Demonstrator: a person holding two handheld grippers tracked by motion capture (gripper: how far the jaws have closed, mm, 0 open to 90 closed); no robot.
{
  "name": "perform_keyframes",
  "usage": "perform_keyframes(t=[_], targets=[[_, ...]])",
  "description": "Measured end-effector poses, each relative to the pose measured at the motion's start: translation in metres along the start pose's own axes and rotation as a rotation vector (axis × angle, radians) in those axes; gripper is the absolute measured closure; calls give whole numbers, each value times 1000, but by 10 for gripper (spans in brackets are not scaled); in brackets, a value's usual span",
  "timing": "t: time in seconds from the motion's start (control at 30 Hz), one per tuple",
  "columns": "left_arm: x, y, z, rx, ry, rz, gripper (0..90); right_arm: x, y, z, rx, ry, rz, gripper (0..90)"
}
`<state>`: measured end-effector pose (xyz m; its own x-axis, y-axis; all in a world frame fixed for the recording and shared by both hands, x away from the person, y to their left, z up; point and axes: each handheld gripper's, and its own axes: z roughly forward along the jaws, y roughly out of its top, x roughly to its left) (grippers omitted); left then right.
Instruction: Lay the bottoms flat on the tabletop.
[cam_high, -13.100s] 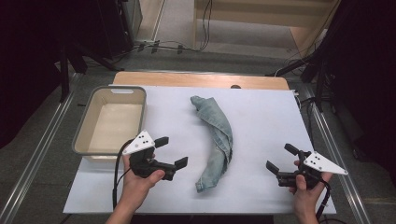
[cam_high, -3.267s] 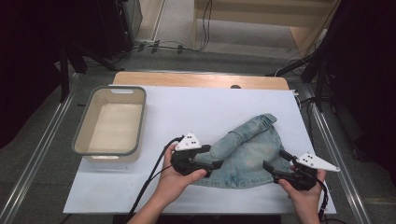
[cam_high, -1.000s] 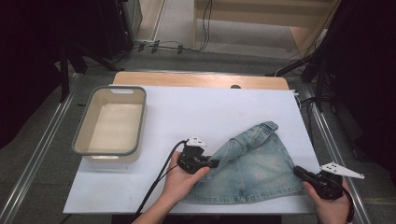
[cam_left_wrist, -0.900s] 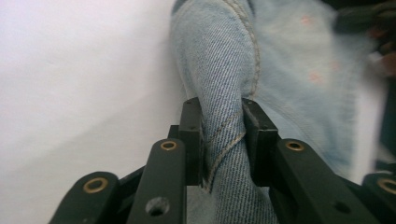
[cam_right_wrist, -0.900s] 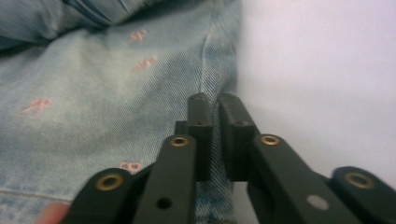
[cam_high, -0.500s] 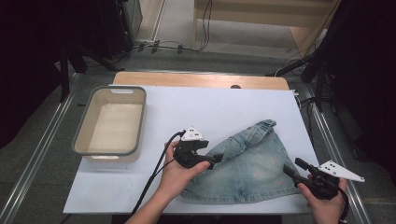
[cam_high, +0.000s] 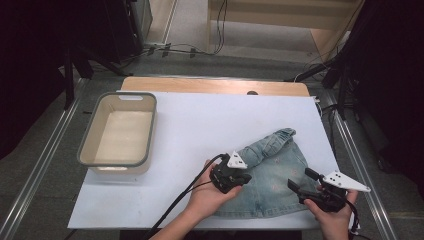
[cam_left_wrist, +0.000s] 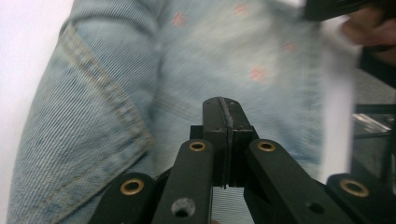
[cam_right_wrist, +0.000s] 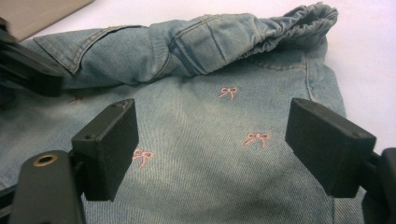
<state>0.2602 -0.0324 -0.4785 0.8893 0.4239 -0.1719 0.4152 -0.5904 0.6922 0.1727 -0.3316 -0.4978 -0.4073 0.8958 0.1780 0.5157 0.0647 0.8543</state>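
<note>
A pale blue denim garment with small pink bows lies at the near right of the white table. Its upper edge is rolled into a thick fold. My left gripper sits over the garment's left part. Its jaws are pressed shut, and a seamed flap of denim rises close to them, so it looks pinched there. My right gripper hovers over the garment's near right part, open wide with bare denim showing between its pads.
A grey-rimmed plastic tub stands at the left of the white sheet. A wooden strip runs along the far edge. The left gripper's black cable trails off the near edge. Metal rails flank the table.
The left gripper has moved right, and the garment's left edge has come right with it, so the cloth is narrower. The right gripper has shifted left and forward over the denim, staying open.
</note>
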Motion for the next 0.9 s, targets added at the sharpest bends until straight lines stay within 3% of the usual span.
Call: perform_keyframes(t=[0.2, 0.37, 0.7, 0.8, 0.9], targets=[[22, -2, -2, 10, 76, -36, 886, -3, -1, 0, 3, -3, 7, 166], [47, -1, -11, -22, 89, -97, 886, -4, -1, 0, 0, -6, 8, 169], [96, -1, -21, -61, 165, -204, 886, 1, -1, 4, 10, 3, -7, 171], [109, -5, -18, -67, 160, -254, 886, 1, -2, 4, 12, 6, -7, 173], [116, -4, -17, -66, 153, -264, 886, 1, -2, 5, 14, 9, -5, 178]])
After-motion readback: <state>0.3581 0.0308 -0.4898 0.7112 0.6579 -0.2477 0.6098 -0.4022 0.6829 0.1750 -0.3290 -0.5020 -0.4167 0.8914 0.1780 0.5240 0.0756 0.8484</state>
